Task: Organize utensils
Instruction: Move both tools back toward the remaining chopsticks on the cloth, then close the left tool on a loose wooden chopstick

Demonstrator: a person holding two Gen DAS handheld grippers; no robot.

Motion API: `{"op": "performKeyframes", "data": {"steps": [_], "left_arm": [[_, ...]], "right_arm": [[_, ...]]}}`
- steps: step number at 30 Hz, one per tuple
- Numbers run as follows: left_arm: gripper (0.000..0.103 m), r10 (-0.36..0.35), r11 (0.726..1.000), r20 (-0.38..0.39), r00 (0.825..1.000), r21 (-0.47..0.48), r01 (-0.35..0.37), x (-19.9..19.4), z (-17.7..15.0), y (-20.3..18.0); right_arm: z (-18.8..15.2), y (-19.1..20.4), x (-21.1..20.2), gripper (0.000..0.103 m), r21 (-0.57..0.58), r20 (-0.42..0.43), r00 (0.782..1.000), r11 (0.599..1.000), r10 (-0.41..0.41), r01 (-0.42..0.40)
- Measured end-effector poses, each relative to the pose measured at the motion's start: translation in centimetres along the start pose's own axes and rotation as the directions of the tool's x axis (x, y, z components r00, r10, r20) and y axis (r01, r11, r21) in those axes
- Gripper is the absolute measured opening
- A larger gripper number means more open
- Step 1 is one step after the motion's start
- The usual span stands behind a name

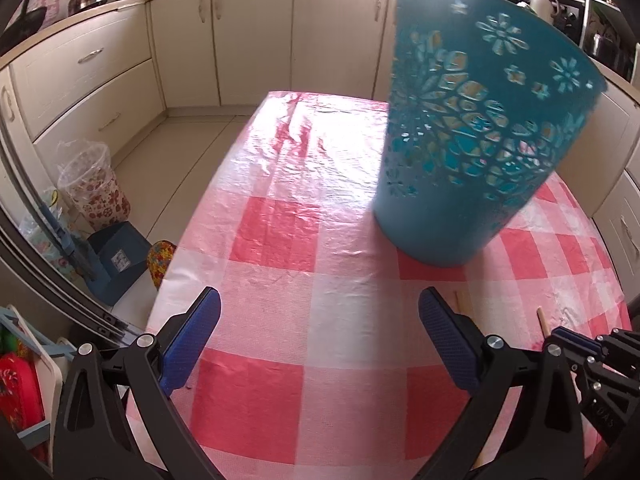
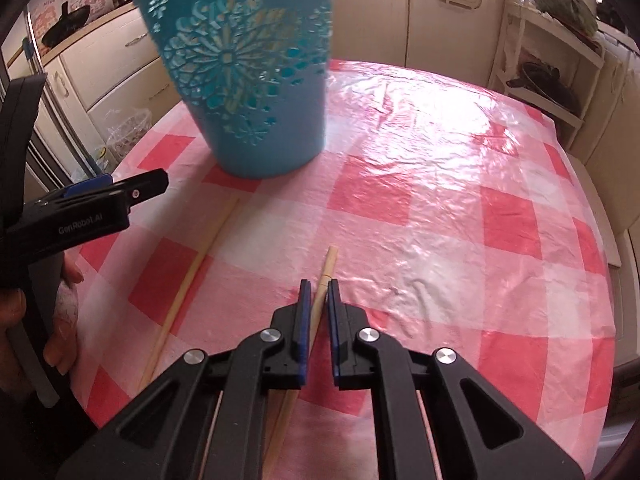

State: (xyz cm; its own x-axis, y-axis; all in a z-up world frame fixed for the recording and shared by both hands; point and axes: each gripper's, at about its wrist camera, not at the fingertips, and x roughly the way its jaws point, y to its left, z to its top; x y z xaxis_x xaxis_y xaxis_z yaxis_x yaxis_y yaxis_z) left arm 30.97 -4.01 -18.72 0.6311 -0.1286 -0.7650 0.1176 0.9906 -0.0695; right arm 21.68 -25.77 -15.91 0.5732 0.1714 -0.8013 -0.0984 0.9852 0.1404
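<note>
A: Right gripper (image 2: 317, 285) status?
B: Clamped on a wooden chopstick (image 2: 325, 276), tip sticking out past the blue pads (image 2: 305, 320), shaft running back between them toward the camera.
A: Left gripper (image 1: 320, 306)?
B: Wide open, nothing between the pads, hovering over the checkered surface (image 1: 280, 240). Visible at the left edge of the right wrist view too, with a hand (image 2: 60, 320) under it.
A: Other utensils?
B: Second chopstick (image 2: 192, 280) lying flat on the surface, left of the held one, apart from it, far end close to the teal holder (image 2: 256, 120).
A: Holder?
B: Upright on the surface, perforated flower pattern, ahead of both grippers. Contents not visible.
</note>
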Motion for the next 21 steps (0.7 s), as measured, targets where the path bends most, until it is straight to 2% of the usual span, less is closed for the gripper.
{"op": "performKeyframes", "data": {"steps": [4,9,13,16,18,21], "left_arm": [[0.095,-0.048,0.998,-0.028,0.998,0.039,0.049,-0.3,-0.9,-2.9],[0.095,-0.004,0.992,-0.033,0.999,0.130,0.008,-0.5,-1.5,-6.2],[0.094,0.013,0.988,-0.048,0.999,0.155,-0.006,-0.3,-1.7,-7.5],[0.084,0.018,0.987,-0.067,0.998,0.162,-0.007,0.0,-1.9,-8.1],[0.072,0.014,0.986,-0.082,0.997,0.166,-0.001,0.2,-2.0,-8.4],[0.061,-0.004,0.988,-0.083,0.997,0.157,0.017,0.3,-2.1,-8.6]], "right_arm": [[-0.2,-0.5,-0.2,0.006,0.035,0.011,1.000,0.999,0.017,-0.018],[-0.4,-1.0,-0.4,0.006,0.060,0.014,0.998,0.997,0.056,-0.056],[-0.5,-1.6,-0.5,0.006,0.069,0.016,0.997,0.995,0.073,-0.074],[-0.4,-1.8,-0.4,0.006,0.074,0.015,0.997,0.994,0.081,-0.082],[-0.4,-1.8,-0.4,0.008,0.082,0.015,0.996,0.992,0.090,-0.091],[-0.3,-2.7,-0.5,0.008,0.083,0.015,0.995,0.992,0.098,-0.099]]}}
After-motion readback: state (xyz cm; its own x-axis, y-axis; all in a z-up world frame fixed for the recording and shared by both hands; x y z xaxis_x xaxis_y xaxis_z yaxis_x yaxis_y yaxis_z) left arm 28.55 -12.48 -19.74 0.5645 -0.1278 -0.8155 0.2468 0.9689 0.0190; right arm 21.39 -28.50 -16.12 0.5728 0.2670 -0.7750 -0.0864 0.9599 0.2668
